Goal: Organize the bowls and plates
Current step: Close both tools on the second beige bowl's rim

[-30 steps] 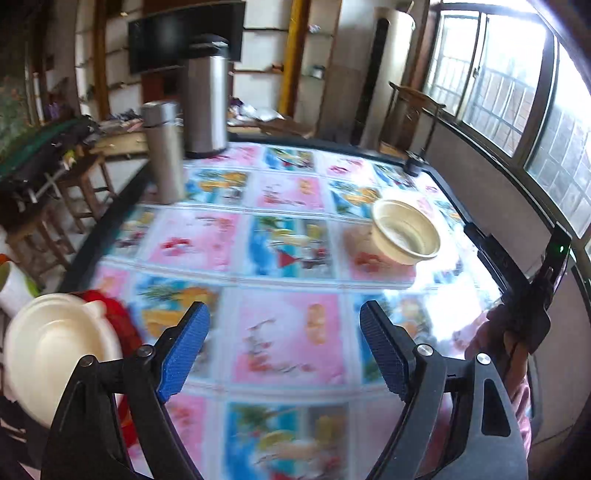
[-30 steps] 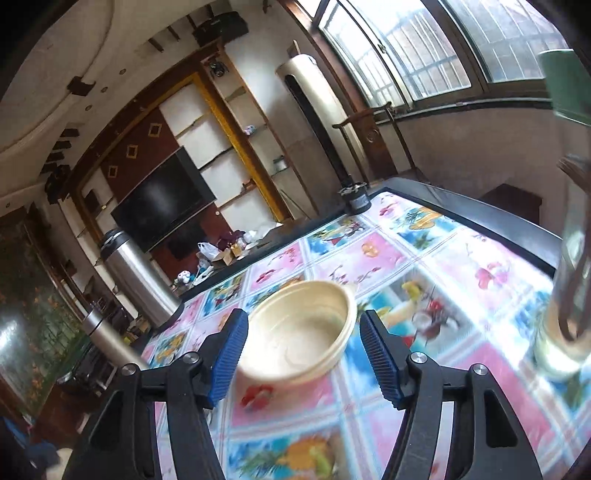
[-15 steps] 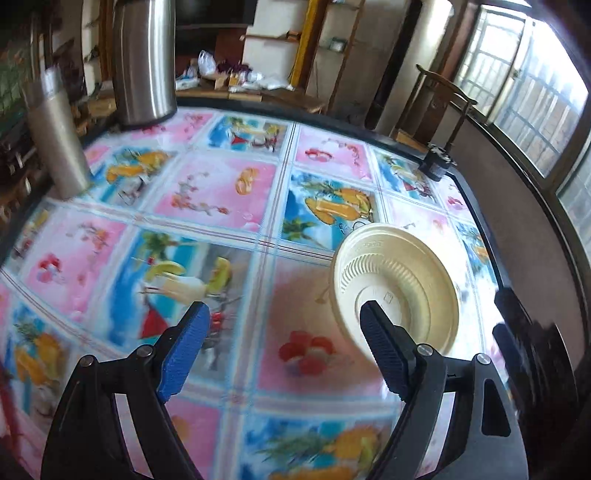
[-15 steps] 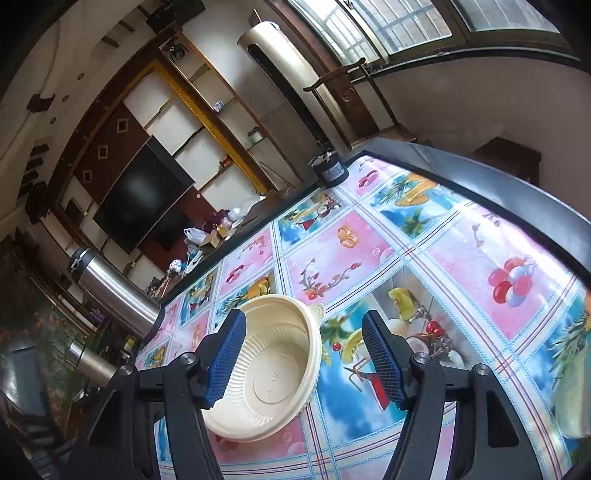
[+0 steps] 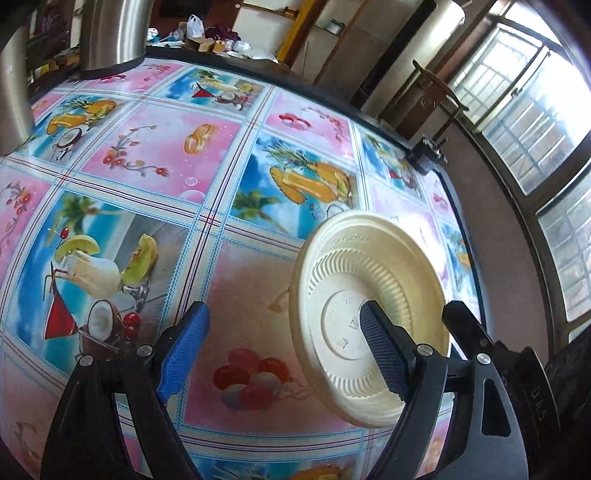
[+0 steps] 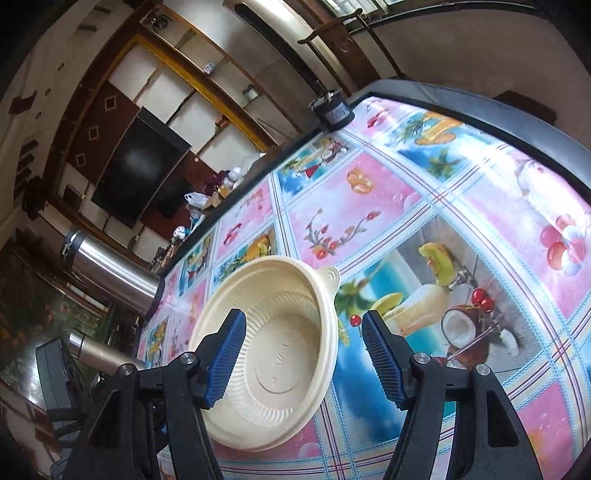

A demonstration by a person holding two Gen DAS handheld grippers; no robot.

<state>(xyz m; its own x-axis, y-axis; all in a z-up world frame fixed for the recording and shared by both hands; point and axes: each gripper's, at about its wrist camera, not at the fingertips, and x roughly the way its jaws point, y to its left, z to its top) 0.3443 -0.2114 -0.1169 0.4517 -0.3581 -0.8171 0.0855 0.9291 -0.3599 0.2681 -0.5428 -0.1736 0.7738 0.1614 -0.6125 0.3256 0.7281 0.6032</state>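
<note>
The cream disposable bowl (image 6: pixel 273 350) rests on the table (image 6: pixel 424 206), which carries a fruit-print cloth. The right tongs (image 6: pixel 303 354) stand apart, straddling the bowl's near rim; contact cannot be confirmed. The left tongs (image 5: pixel 280 354) stand apart, their right finger (image 5: pixel 380 350) overlapping the bowl (image 5: pixel 369 314) and hiding part of it. A steel flask (image 5: pixel 110 33) is cut off at the top edge.

Bright window (image 5: pixel 535 122) daylight, fisheye-warped edges
</note>
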